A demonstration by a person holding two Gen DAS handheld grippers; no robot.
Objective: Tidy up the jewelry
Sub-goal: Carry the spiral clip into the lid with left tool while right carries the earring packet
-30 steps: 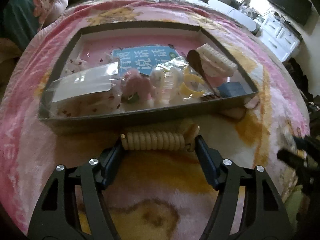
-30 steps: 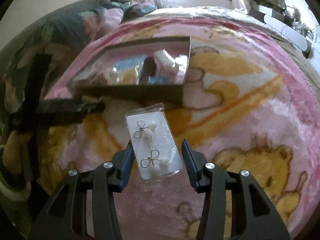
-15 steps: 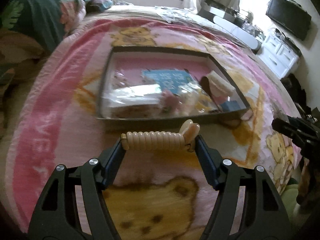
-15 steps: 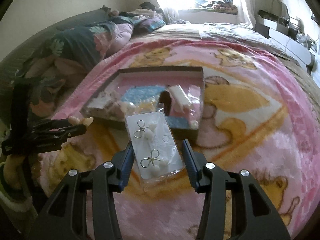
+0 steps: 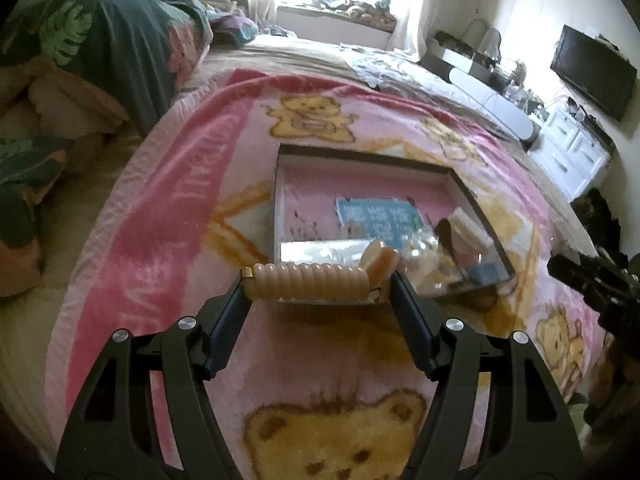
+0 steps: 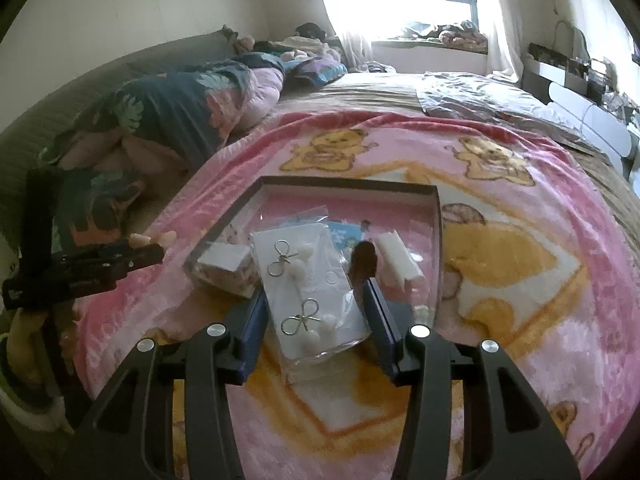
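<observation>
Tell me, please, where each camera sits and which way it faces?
Left wrist: on the left gripper, looking along its fingers at the hair clip and tray; the right gripper shows at right.
Right wrist: on the right gripper, facing the earring card; the left gripper shows at left.
Both share tray and blanket.

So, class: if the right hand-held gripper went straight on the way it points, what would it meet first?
Probably the tray, near its front edge, where the brown clip lies; depth is unclear.

A fuzzy pink fleece blanket [image 6: 520,320] covers the bed. On it sits a matt dark cardboard tray [image 6: 344,184]. Glossy clear plastic wraps the white earring card [image 6: 308,284]; the ridged hair clip [image 5: 312,282] looks smooth, shiny plastic.
</observation>
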